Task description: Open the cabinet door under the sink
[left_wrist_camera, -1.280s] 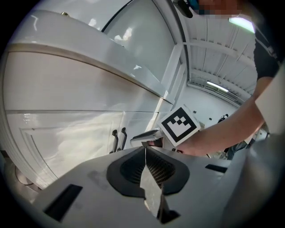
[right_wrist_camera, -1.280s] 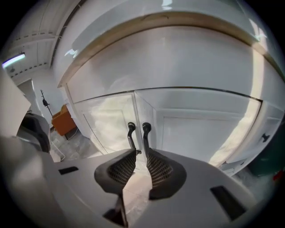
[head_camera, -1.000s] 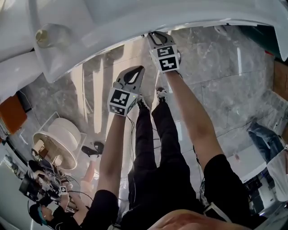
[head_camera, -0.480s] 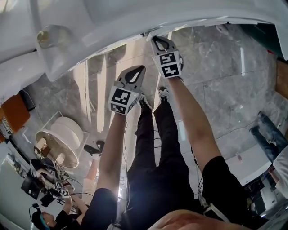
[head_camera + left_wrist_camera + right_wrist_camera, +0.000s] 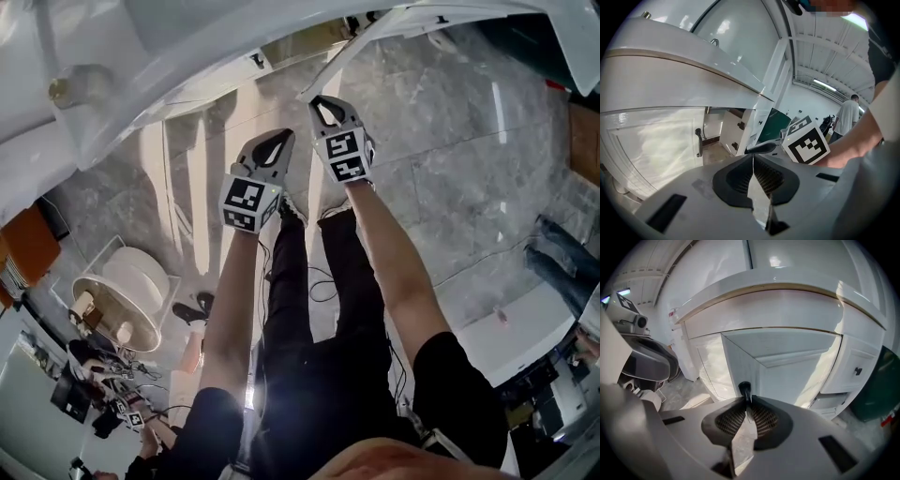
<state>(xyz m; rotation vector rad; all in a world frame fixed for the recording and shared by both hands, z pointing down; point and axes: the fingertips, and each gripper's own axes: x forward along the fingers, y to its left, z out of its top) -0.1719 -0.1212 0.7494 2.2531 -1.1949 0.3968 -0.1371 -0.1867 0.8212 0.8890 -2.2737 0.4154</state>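
The white cabinet door (image 5: 787, 362) under the sink counter (image 5: 141, 56) stands swung out from the cabinet. My right gripper (image 5: 748, 405) is shut on its dark handle (image 5: 745, 389); in the head view this gripper (image 5: 322, 99) sits at the door's edge (image 5: 370, 37). My left gripper (image 5: 281, 138) hangs just left of it, shut with nothing held. In the left gripper view, the jaws (image 5: 753, 157) are pressed together, facing the closed left door and its handle (image 5: 699, 140) and the dark cabinet opening (image 5: 724, 133).
A white round basket (image 5: 122, 295) stands on the marble floor at the left, with a person crouched near gear at lower left. A dark green object (image 5: 525, 37) is right of the cabinet. Another person (image 5: 848, 117) stands in the background.
The right gripper has drawn back toward me with the handle, and the door has swung out from under the counter. The left gripper has barely shifted.
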